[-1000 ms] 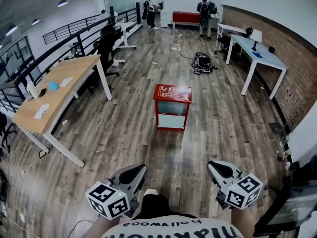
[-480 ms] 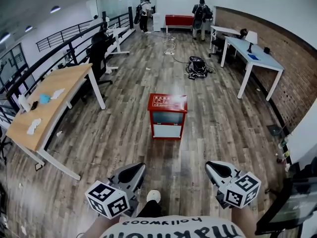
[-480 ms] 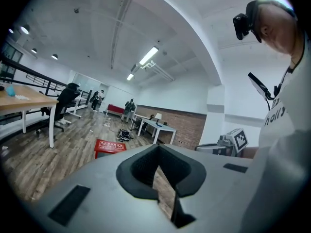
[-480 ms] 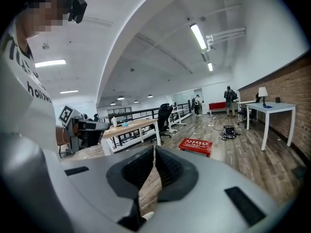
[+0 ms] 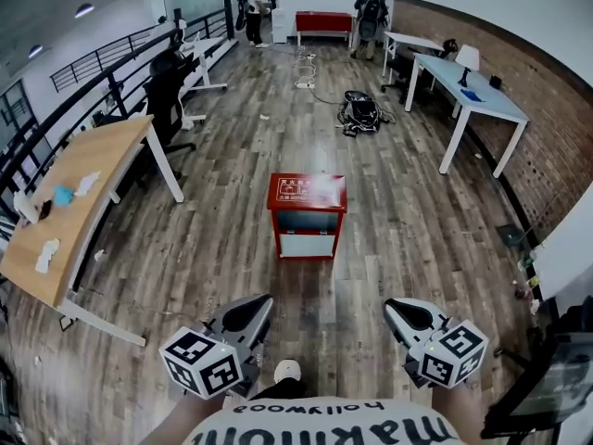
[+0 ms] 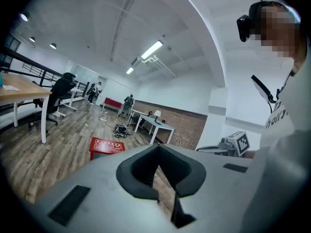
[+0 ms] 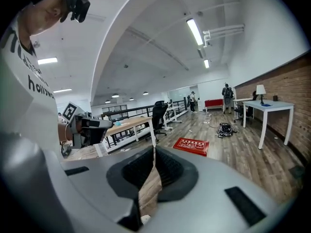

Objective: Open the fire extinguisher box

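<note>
Head view: the fire extinguisher box (image 5: 307,213) stands mid-room on the wood floor (image 5: 222,248), well ahead of your left gripper (image 5: 252,306) and right gripper (image 5: 400,310). Left gripper view: jaws closed, nothing between them. Right gripper view: jaws closed and empty, box ahead.

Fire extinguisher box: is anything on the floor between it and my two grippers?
Nothing visible does. Only bare wooden floor lies between the red fire extinguisher box and the left gripper and right gripper, both shut and empty.
</note>
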A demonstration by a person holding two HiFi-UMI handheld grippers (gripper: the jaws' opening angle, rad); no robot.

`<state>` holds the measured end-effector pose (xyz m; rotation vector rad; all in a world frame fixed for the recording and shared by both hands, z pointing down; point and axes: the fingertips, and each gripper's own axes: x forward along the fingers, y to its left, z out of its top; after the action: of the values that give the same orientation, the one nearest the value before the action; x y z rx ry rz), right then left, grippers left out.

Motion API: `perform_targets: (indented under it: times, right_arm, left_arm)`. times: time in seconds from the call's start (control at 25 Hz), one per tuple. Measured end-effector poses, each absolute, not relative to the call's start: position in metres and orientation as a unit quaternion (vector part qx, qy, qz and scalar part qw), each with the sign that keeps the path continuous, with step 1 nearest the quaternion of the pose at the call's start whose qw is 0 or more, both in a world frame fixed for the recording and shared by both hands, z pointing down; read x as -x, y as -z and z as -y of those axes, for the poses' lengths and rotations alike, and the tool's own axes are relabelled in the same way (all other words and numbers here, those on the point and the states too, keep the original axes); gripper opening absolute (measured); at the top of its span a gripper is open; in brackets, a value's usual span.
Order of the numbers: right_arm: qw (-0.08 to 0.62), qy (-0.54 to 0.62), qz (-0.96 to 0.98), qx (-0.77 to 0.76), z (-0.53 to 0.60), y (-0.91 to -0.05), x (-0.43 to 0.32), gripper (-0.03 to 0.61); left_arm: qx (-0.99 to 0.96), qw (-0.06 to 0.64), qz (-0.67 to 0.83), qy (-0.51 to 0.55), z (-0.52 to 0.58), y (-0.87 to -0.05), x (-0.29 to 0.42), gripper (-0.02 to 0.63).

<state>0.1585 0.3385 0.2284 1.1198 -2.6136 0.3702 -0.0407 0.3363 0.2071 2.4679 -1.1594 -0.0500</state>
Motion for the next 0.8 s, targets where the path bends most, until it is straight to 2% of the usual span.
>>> perform_targets:
  times: [0.16,0.8]
  right_arm:
    - [0.141,-0.14,0.899,-0.391,-0.28,-0.232,-0.139,0.017]
    - [0.159,-0.144,0.897,-0.387,-0.156,-0.245,-0.058,0.017]
  left_arm:
    - [-0.885,0.219,0.41,0.012,-0.275,-0.209,0.059,0.006]
    - [-0.884,0.233,0.404,0.017,-0.151,-0.219,0.133,0.006]
